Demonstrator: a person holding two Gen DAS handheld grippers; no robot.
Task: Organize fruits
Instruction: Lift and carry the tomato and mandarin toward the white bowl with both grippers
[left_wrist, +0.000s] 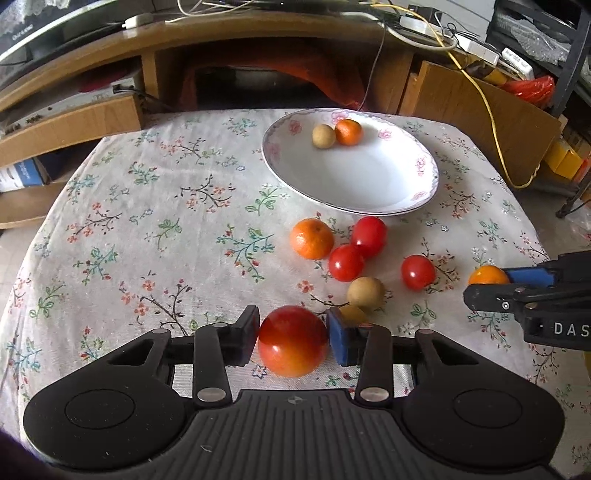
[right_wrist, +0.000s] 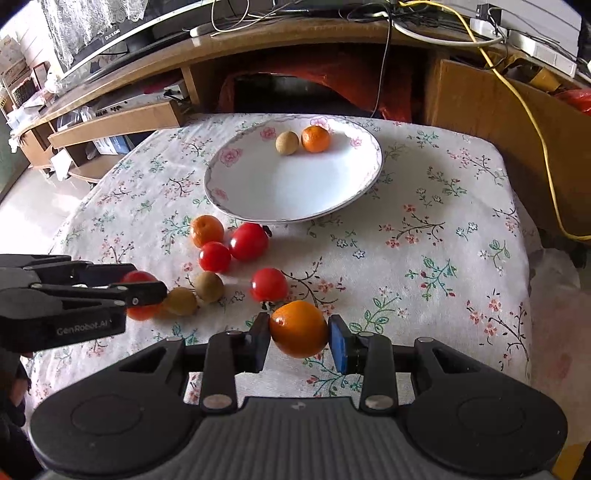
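My left gripper (left_wrist: 293, 334) is shut on a big red fruit (left_wrist: 293, 350) low over the floral tablecloth. In the right wrist view my right gripper (right_wrist: 298, 336) is shut on an orange (right_wrist: 299, 325). Between them lie a mandarin (left_wrist: 312, 238), three red tomatoes (left_wrist: 368, 235) (left_wrist: 346, 263) (left_wrist: 418, 272) and two tan round fruits (left_wrist: 365, 292) (left_wrist: 352, 314). Behind those stands a white plate (left_wrist: 424, 166) with a pink flower rim. It holds one tan fruit (left_wrist: 324, 136) and one small orange (left_wrist: 348, 132).
The cloth-covered table (right_wrist: 443, 258) drops away at the left, right and far sides. Behind it stand a wooden TV bench (left_wrist: 258, 40) with cables, a cardboard box (right_wrist: 480, 110) and a yellow cord (right_wrist: 535, 140). A gloved hand (right_wrist: 14, 398) shows at the lower left.
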